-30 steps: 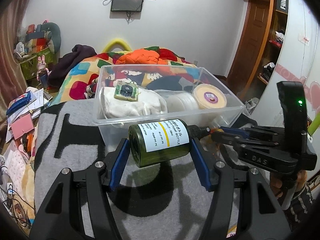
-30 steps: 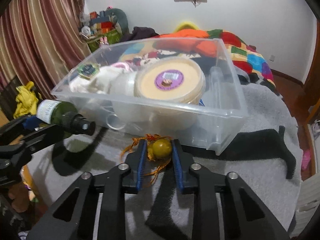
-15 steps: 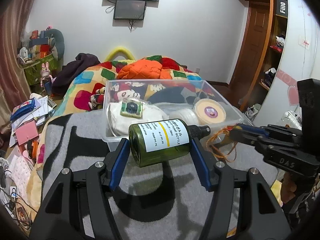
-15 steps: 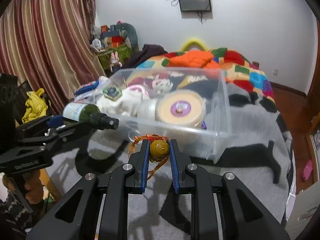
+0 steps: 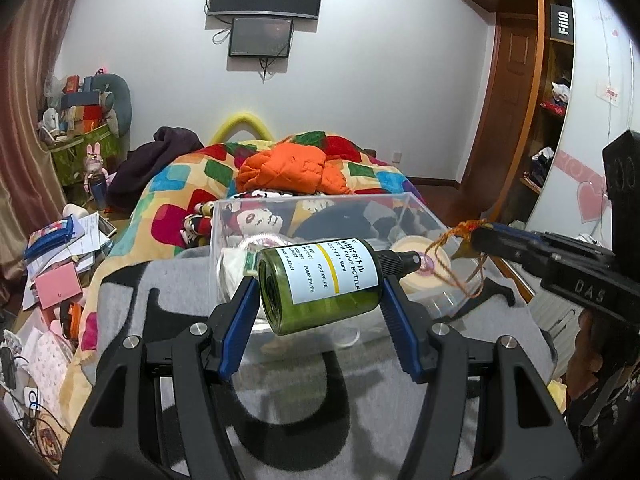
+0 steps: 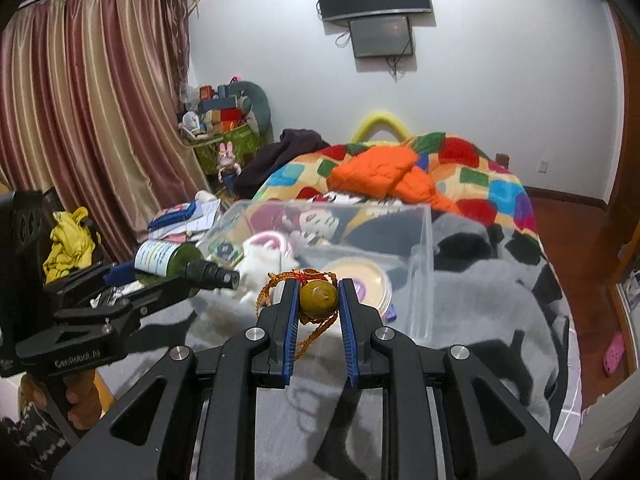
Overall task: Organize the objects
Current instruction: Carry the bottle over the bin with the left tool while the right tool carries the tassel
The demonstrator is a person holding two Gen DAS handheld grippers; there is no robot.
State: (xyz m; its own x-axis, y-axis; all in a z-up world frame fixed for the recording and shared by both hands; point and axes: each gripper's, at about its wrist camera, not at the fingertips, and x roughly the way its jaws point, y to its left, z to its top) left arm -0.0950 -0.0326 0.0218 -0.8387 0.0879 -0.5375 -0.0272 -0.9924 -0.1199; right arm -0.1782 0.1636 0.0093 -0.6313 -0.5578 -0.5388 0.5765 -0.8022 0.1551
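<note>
Gripping green pump bottle [image 5: 320,284] sideways, L gripper [image 5: 320,312] clamps it base-to-cap, tilted down over grey blanket [image 5: 280,432]. R gripper [image 6: 319,300] at 3 o'clock, pads pinched on olive bead w/ orange cord [image 6: 319,297]. Clear bin [image 6: 420,264] at 12 o'clock holds round tub [image 6: 360,276], white cloth. Patchwork bed beyond; TV on wall.

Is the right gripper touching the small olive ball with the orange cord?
Touching. In the right wrist view, the right gripper has both blue pads pressed against the sides of the olive ball, with no gap visible; the orange cord hangs loose around it.
</note>
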